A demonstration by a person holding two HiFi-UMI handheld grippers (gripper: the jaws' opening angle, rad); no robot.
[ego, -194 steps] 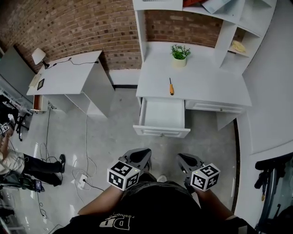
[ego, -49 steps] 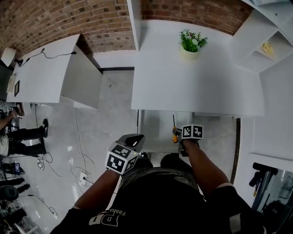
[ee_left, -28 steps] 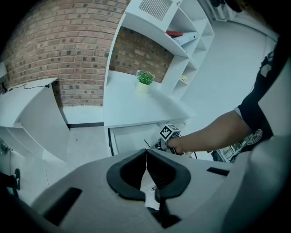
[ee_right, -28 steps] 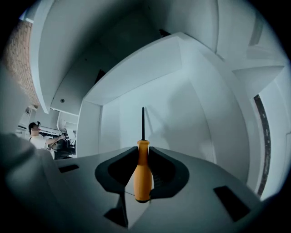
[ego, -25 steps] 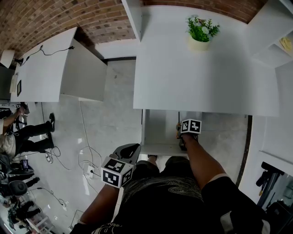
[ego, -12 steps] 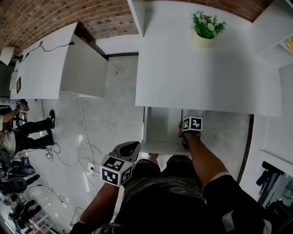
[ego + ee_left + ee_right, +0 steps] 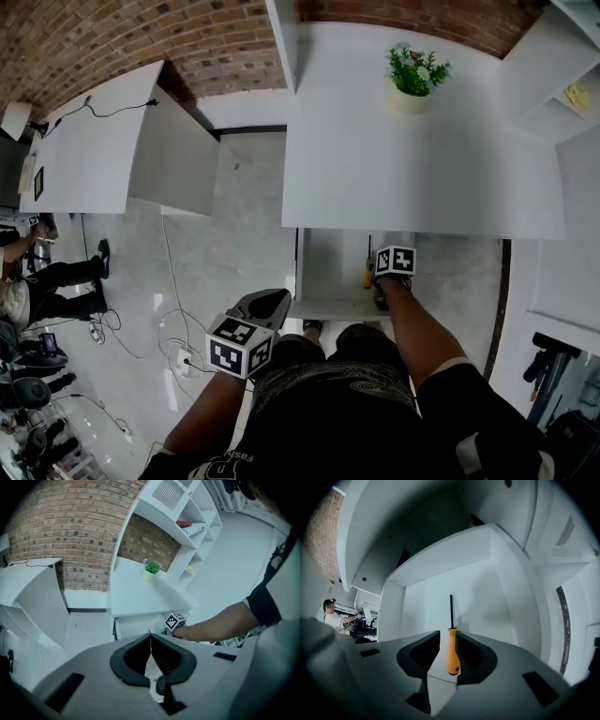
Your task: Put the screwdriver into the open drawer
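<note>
Left gripper (image 7: 272,302) hangs near the person's waist, jaws together, empty. Right gripper (image 7: 446,638) reaches into the open drawer (image 7: 487,602), jaws opening. The screwdriver (image 7: 452,656) lies loose between them, shaft toward the drawer's back. Judgement: release under way, task nearly done.

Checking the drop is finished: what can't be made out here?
Right gripper view: whether the screwdriver rests on the drawer floor; the right gripper, jaws opening around it, covers the handle's underside.
Head view: those jaws, under the marker cube.
Left gripper view: shelf items, too small.
</note>
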